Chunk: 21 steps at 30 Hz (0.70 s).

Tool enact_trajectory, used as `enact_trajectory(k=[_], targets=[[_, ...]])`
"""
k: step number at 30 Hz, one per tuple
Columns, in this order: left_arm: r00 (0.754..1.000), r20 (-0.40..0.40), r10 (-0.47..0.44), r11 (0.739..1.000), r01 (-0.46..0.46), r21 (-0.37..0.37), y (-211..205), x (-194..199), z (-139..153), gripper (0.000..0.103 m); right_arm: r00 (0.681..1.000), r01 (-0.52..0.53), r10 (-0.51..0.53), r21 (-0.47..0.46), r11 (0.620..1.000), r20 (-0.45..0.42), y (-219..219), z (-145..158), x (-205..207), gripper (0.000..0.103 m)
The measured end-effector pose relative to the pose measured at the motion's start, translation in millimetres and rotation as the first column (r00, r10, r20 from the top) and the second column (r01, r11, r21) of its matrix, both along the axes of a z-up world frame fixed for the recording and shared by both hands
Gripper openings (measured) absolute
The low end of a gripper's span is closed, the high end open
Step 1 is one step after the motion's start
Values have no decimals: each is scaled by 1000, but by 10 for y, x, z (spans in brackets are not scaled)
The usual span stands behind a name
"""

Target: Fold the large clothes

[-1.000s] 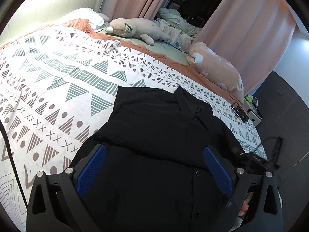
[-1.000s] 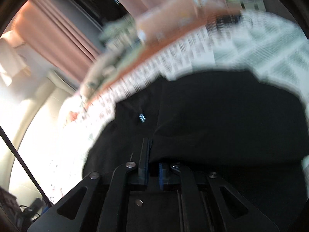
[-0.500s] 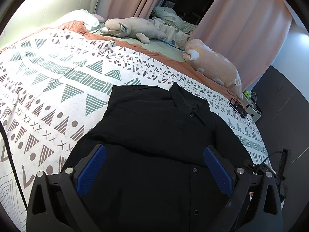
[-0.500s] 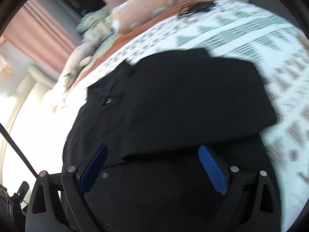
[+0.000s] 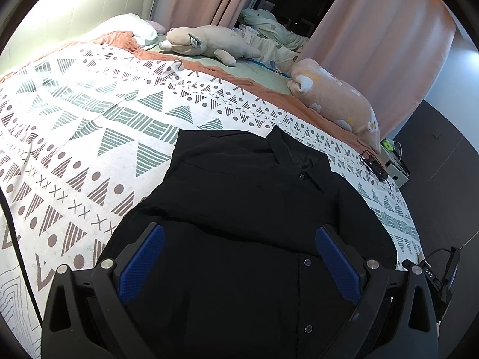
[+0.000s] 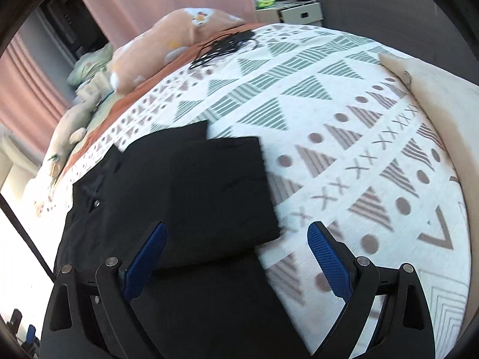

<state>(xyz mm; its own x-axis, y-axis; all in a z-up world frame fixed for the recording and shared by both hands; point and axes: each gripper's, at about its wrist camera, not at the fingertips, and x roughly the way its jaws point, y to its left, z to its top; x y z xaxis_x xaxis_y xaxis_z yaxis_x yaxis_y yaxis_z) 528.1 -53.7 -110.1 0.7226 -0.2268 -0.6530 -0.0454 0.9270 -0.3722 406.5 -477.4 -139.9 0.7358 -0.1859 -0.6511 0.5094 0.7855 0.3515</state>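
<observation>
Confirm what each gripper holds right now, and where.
Nothing. Left gripper and right gripper are both open above the black shirt; no fabric is pinched.

You are looking at open patterned bedspread [image 6: 344, 137] right of the black shirt [image 6: 191, 191]; plush toys [image 5: 335, 101] and a cable tangle [image 6: 224, 45] are crowding the far edge.

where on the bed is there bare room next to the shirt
Bare quilt stretches wide from the shirt to the far wall. On the other side, quilt runs from the folded sleeve to a cream pillow. Crowded near the plush toys and cables.
</observation>
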Motion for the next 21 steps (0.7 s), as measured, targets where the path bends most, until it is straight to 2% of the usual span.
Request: enact_trajectory(k=[1,3,6,7,8,10,12,15,21], targets=[[1000,-1,-1,1000,1,2,-3,4,-5,103,1000,12,-12,-9,1000,3,-20,0,-4,93],[1000,-8,-5,1000,5,3,-20,21,-22,103,1000,11,-11,-28,1000,-2,13,-61,70,81],[1000,-15,-15,1000,15,2,-36,30,-41,103,999,-19,16,-53,998,-42,50,-187,300,70],[1000,-14,-16,1000,16,3,-36,28,-39,103,998,-31,27,-54,998,-64,48,-248,378,64],[1000,-12,-15,1000,15,2,-31,26,-34,103,995,-46,42,-41,998,-94,58,-331,458,52],[1000,-10,-13,1000,13,-3,-20,25,-27,103,993,-42,36,-46,998,-114,73,-413,504,45],[1000,-11,-12,1000,11,-11,-7,25,-28,103,992,-51,43,-73,996,-116,123,-385,493,30],[1000,-10,-14,1000,14,-18,1,23,-17,103,996,-63,60,-49,997,-73,158,-315,438,24],[1000,6,-3,999,3,-43,96,-4,36,103,991,-125,125,-4,992,48,290,-124,352,22]])
